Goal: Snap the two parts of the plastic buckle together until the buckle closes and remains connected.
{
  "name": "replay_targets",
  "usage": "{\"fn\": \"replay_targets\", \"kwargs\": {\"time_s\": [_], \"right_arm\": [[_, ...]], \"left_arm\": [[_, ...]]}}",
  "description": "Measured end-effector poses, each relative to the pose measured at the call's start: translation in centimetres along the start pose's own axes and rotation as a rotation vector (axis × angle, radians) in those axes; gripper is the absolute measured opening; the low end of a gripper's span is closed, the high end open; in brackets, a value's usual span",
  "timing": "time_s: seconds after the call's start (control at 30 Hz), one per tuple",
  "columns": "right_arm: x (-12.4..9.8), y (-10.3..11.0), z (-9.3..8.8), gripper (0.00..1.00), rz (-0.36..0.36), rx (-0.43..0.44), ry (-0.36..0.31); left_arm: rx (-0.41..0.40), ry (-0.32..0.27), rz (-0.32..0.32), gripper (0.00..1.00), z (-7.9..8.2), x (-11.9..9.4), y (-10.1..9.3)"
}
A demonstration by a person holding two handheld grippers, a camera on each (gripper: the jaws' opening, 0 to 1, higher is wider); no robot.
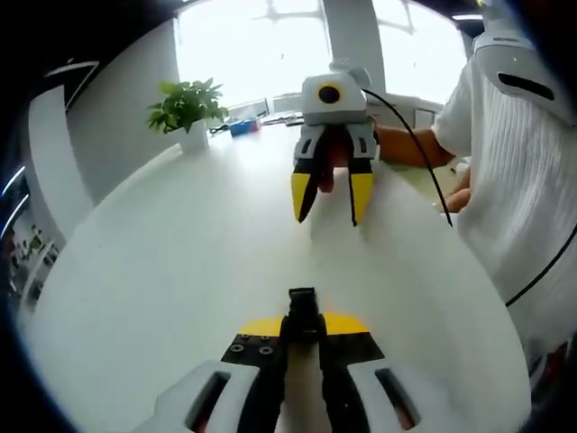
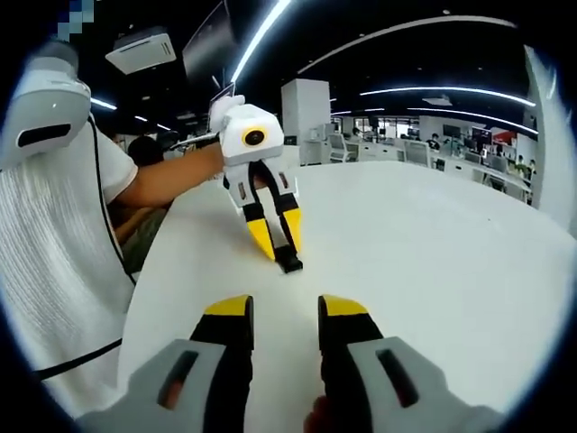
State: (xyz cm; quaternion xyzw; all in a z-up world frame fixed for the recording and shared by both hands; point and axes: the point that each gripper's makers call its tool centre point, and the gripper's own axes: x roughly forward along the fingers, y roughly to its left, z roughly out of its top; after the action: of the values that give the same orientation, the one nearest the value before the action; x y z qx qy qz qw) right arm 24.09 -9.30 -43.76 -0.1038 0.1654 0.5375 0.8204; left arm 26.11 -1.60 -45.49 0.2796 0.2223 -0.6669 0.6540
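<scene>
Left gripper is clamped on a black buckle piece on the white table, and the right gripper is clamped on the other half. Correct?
Not quite. The left gripper does hold the black buckle piece, but the right gripper view shows the right gripper open and holding nothing above the white table.

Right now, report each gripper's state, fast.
Left gripper: shut on the black buckle part, resting on the white table.
Right gripper: open, holding nothing.
</scene>
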Motion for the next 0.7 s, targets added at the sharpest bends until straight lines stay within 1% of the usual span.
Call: {"fn": "replay_targets", "kwargs": {"time_s": [0.17,0.37,0.57,0.7], "right_arm": [[-0.5,-1.2,0.1,0.28,-0.055,0.023,-0.01],[-0.9,-3.1,0.1,0.28,-0.138,0.057,-0.02],[-1.5,-4.1,0.0,0.28,-0.19,0.071,-0.028],[-1.8,-4.5,-0.1,0.28,-0.211,0.075,-0.03]], "left_arm": [[-0.004,0.004,0.002,0.11,-0.2,0.1,1.6],[-0.009,0.01,0.0,0.11,-0.4,0.4,3.6],[-0.005,0.014,-0.001,0.11,-0.6,0.7,5.3],[-0.003,0.011,-0.001,0.11,-0.5,0.7,6.3]]}}
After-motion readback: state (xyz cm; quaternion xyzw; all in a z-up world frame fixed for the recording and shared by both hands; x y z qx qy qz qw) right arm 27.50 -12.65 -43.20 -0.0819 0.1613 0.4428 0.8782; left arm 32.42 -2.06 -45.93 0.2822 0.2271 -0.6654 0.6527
